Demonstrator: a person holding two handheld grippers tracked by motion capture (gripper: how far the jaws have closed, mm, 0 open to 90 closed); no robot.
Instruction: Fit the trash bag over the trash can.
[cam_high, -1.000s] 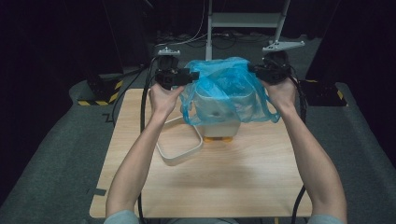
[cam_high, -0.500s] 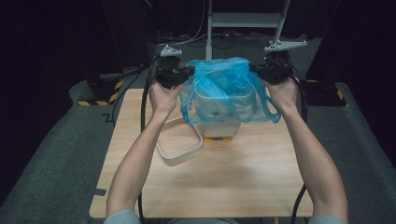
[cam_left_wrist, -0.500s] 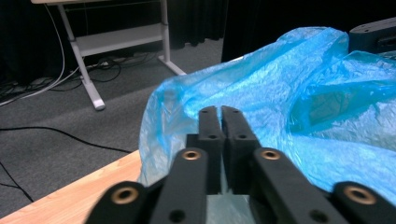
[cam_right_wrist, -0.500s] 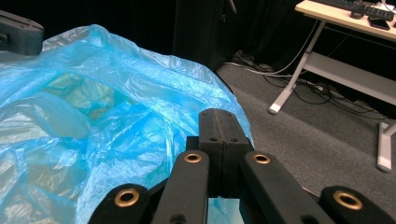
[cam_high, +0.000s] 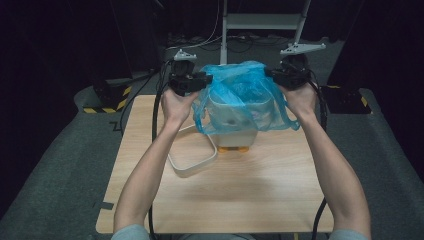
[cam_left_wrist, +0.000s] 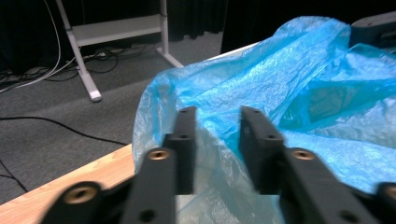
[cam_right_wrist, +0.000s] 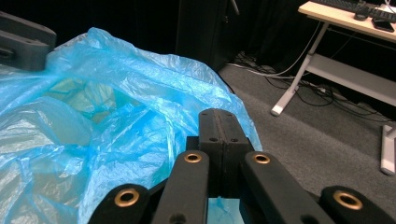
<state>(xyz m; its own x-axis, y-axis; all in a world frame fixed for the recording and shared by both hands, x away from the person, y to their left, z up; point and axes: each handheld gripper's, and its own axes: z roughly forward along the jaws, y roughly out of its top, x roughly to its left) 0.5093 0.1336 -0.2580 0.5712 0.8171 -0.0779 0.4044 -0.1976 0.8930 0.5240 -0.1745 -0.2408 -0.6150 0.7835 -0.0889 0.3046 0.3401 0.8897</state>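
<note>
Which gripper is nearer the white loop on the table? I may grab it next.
Left. The left gripper is above the loop's side; the right gripper is across the bag.

- In the high view the light falls from above onto the wooden table (cam_high: 235, 190), which is the brightest area; everything toward 12 o'clock and both side edges sinks into near black.
- Soft, faint shadows lie under the forearms; no hard glare on the wood.
- The blue plastic bag (cam_high: 240, 95) glows where light passes through it, with pale sheen on its creases.
- In the left gripper view the black jaws at 6 o'clock are blurred and out of focus; the bag (cam_left_wrist: 289, 93) is slightly soft.
- In the right gripper view the bag (cam_right_wrist: 116, 116) and floor at 3 o'clock are sharper; the background at 12 o'clock is dark.
</note>
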